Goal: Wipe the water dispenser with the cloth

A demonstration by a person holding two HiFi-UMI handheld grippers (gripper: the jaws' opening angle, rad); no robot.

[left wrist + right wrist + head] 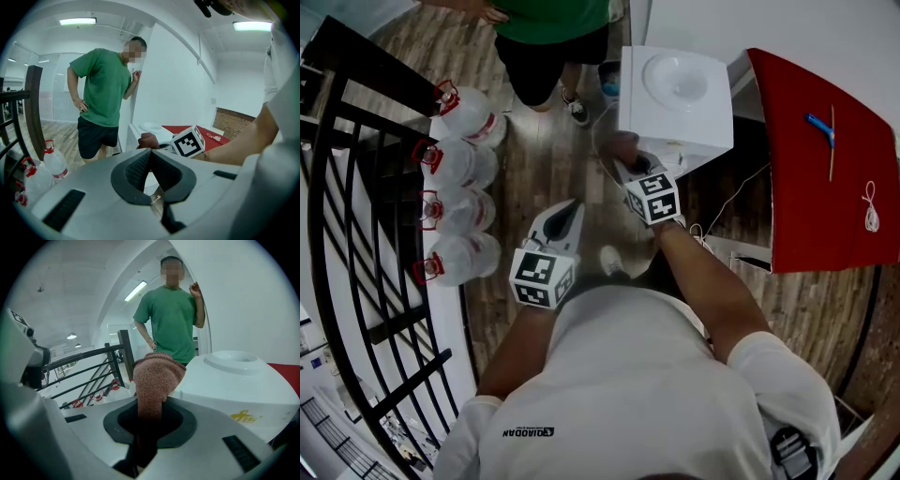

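The white water dispenser (pixel 675 94) stands in front of me, its round top basin facing up. My right gripper (pixel 630 169) is shut on a brownish-pink knitted cloth (pixel 623 145), held at the dispenser's near left edge. In the right gripper view the cloth (pixel 157 376) bulges out of the jaws beside the dispenser's body (pixel 234 380); whether it touches the surface I cannot tell. My left gripper (pixel 570 214) hangs lower and to the left, away from the dispenser. Its jaws meet at the tips and hold nothing (pixel 150 152).
A person in a green shirt (pixel 553 28) stands just left of the dispenser. Several water bottles (pixel 459 187) line the floor by a black railing (pixel 356 234). A red-covered table (pixel 825 141) with a blue pen and a cord is on the right.
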